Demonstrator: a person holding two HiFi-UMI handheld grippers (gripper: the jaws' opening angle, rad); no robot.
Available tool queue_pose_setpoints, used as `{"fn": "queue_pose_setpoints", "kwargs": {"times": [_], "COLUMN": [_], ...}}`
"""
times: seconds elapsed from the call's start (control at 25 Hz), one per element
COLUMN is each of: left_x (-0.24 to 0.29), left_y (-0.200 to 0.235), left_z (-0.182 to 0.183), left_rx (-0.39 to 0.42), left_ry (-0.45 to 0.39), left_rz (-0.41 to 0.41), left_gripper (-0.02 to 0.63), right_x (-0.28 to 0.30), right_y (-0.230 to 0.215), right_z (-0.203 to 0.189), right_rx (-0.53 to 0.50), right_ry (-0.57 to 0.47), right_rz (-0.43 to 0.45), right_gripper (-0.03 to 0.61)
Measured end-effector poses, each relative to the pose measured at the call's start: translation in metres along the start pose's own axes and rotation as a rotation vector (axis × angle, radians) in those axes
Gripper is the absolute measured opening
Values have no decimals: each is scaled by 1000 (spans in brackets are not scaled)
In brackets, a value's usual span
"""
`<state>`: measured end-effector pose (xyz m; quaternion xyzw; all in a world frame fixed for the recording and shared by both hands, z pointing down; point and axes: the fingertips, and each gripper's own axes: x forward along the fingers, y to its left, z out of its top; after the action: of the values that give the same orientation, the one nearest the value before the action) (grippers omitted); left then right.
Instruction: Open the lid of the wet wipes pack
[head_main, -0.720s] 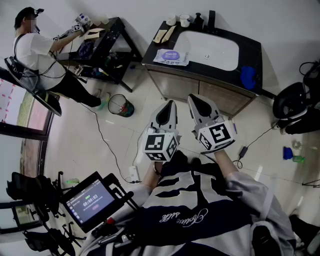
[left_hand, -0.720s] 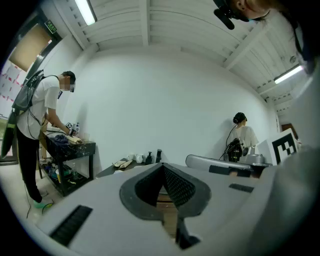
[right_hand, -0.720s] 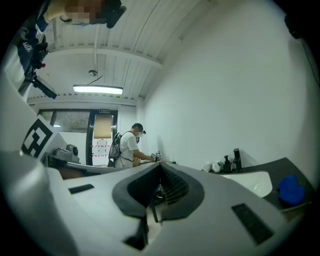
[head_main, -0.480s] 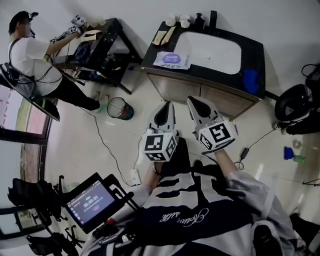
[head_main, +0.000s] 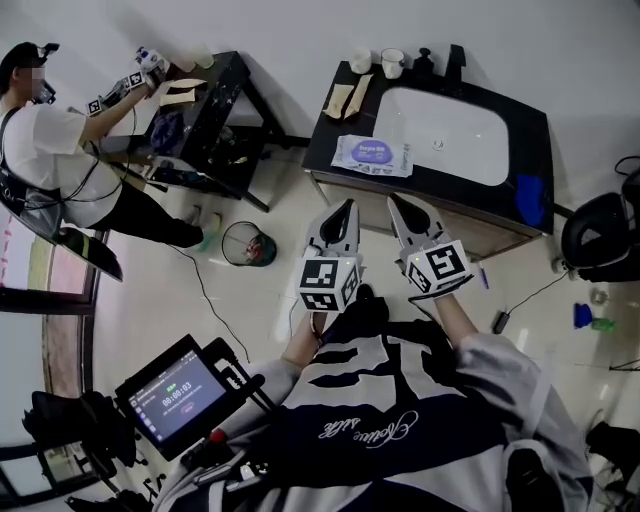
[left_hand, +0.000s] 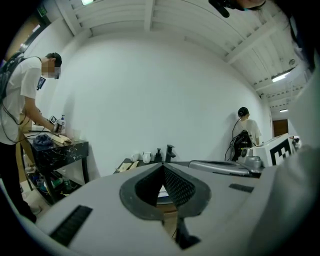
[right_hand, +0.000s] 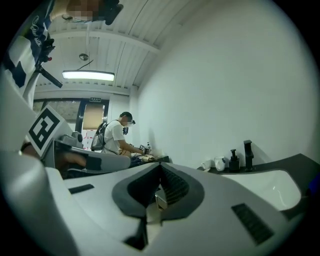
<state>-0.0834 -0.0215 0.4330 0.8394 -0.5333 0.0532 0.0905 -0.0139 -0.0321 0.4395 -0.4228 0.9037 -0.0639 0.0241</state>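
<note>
Left hand-held gripper (head_main: 350, 206): jaws pressed together, tips meeting, nothing between them (read in the left gripper view). Right hand-held gripper (head_main: 392, 199): likewise pressed together and empty (right gripper view). Both are held side by side in the air in front of the person's torso, tips toward the dark desk (head_main: 330, 120) and short of its near edge, touching nothing. The wet wipes pack (head_main: 372, 154) lies flat on the desk just left of the white sink basin (head_main: 455, 135), apart from both grippers. Only the head view shows the pack from above, along with 2 cups (head_main: 392, 62) at the desk's back edge and a tablet screen (head_main: 178, 392) at lower left. The gripper views see the desk edge-on, so the tap (left_hand: 170, 151) stands out there but the pack cannot be made out. The left gripper view alone shows a second person (left_hand: 246, 127) at far right; a person (head_main: 50, 130) bent over another table appears in all 3 views.
</note>
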Motion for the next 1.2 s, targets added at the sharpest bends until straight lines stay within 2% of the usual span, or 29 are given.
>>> {"fn": "queue_pose_setpoints", "kwargs": {"times": [0.12, 0.32, 0.6, 0.92, 1.0, 1.2], "left_x": [17, 41, 78, 134, 151, 172], "left_y": [25, 56, 81, 106, 116, 122], "left_z": [-4, -18, -36, -71, -83, -103], "left_rx": [-10, -104, -139, -158, -156, -172], "left_ry": [16, 60, 116, 219, 251, 319], "left_rz": [-20, -30, -13, 13, 22, 36], "left_gripper": [-2, -2, -2, -2, -2, -2], "right_x": [29, 65, 99, 139, 154, 165], "right_y": [-8, -24, -50, -80, -89, -103], "right_z": [-7, -24, -52, -97, -110, -131], "right_rx": [-17, -54, -80, -137, -151, -234], "right_ry": [20, 92, 181, 335, 377, 470], "right_rz": [-17, -23, 8, 106, 133, 193], "right_gripper": [-2, -2, -2, -2, 37, 51]}}
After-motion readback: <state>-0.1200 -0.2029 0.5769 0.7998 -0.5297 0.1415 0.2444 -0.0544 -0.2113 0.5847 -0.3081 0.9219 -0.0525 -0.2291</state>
